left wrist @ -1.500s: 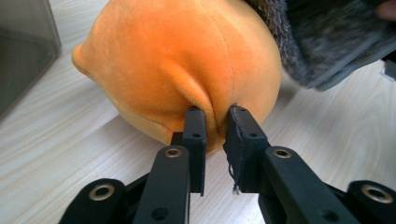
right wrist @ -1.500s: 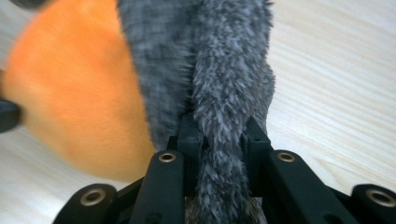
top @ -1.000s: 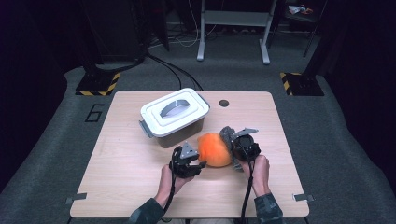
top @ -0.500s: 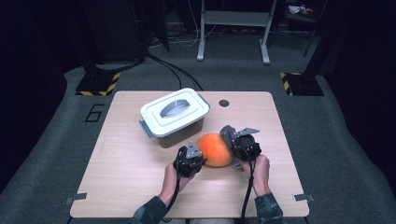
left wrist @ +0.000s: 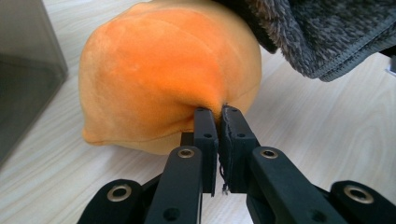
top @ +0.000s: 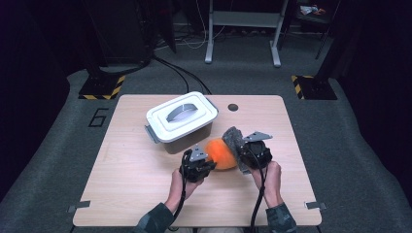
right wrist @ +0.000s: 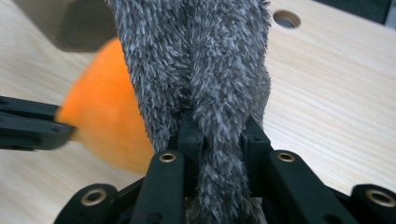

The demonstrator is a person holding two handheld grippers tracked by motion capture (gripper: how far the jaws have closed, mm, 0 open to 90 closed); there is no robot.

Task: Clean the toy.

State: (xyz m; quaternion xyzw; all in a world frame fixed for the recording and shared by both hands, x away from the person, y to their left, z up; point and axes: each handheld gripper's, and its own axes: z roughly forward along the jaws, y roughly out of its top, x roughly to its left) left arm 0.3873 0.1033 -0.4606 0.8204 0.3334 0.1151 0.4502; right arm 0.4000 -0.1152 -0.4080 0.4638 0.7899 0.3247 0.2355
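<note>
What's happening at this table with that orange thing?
A person works at a wooden table. The left hand-held gripper has just closed and pinches the orange plush toy, while the right hand-held gripper is shut on a grey fuzzy cloth that lies against it. A lidded white box stands behind.

Plush ball (top: 221, 154) before box (top: 180, 121) — touching

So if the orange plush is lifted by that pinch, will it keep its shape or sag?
The orange plush probably sags a little: its skin already puckers where the left tongs pinch it. It looks soft and light, so a small fold may hold it. Its rounded body might roll if pushed on the table.
</note>
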